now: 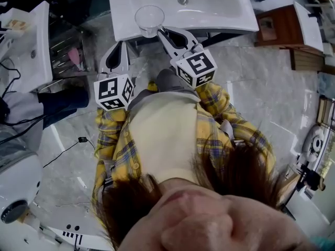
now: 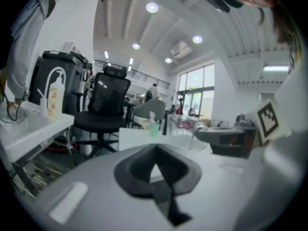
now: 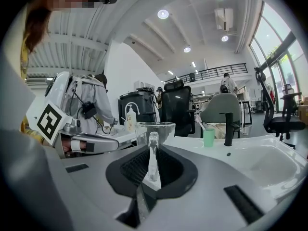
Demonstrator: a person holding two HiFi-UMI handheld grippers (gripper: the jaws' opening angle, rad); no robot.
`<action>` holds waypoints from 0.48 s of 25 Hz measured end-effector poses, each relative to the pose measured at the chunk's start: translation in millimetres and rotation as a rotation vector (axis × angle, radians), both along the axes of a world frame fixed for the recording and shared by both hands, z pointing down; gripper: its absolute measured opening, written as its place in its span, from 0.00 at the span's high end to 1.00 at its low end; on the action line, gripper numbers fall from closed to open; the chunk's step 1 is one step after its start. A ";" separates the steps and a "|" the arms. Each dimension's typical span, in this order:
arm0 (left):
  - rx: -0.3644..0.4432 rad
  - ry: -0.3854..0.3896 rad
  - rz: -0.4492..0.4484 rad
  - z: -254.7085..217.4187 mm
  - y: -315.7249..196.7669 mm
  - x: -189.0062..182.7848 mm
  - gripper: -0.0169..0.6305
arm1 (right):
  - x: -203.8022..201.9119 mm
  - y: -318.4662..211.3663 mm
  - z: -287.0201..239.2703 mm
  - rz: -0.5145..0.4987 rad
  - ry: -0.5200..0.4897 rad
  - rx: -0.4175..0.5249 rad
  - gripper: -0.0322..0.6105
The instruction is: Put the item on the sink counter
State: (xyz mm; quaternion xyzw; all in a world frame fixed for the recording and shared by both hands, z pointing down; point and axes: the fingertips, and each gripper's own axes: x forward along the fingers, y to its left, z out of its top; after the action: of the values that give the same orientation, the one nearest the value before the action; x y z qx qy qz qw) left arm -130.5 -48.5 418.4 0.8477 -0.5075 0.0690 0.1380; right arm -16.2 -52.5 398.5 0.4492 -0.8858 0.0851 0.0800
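No text, label, brand or number can be read anywhere.

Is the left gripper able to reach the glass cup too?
Probably yes. The left gripper sits close beside the glass cup with nothing between them. Its jaws are shut, though, so they'd need opening, and the right gripper holds the cup's handle.
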 end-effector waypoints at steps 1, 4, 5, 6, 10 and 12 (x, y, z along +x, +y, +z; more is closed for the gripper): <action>-0.002 0.001 -0.007 0.9 -4.1 -1.1 0.97 | -0.3 -6.2 -0.1 -0.003 0.001 0.002 0.90; -0.007 0.002 -0.027 3.6 -19.1 -4.3 0.97 | -2.4 -26.0 -1.1 -0.020 0.004 0.009 0.90; -0.007 0.001 -0.033 4.2 -24.7 -4.8 0.97 | -2.8 -32.8 -1.2 -0.027 0.004 0.012 0.90; -0.006 0.000 -0.040 4.6 -30.5 -5.0 0.97 | -3.0 -39.4 -1.1 -0.034 0.003 0.014 0.90; 0.001 -0.004 -0.071 3.5 -54.1 -4.2 0.97 | -2.5 -64.5 1.4 -0.069 0.002 0.012 0.90; 0.007 -0.004 -0.086 1.1 -67.1 -2.6 0.97 | -1.9 -78.1 1.1 -0.086 0.001 0.012 0.90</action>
State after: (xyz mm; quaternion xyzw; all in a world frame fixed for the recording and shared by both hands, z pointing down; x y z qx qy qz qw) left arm -133.1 -115.6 419.5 0.8254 -0.5442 0.0629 0.1366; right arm -18.1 -130.5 399.6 0.4111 -0.9048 0.0759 0.0812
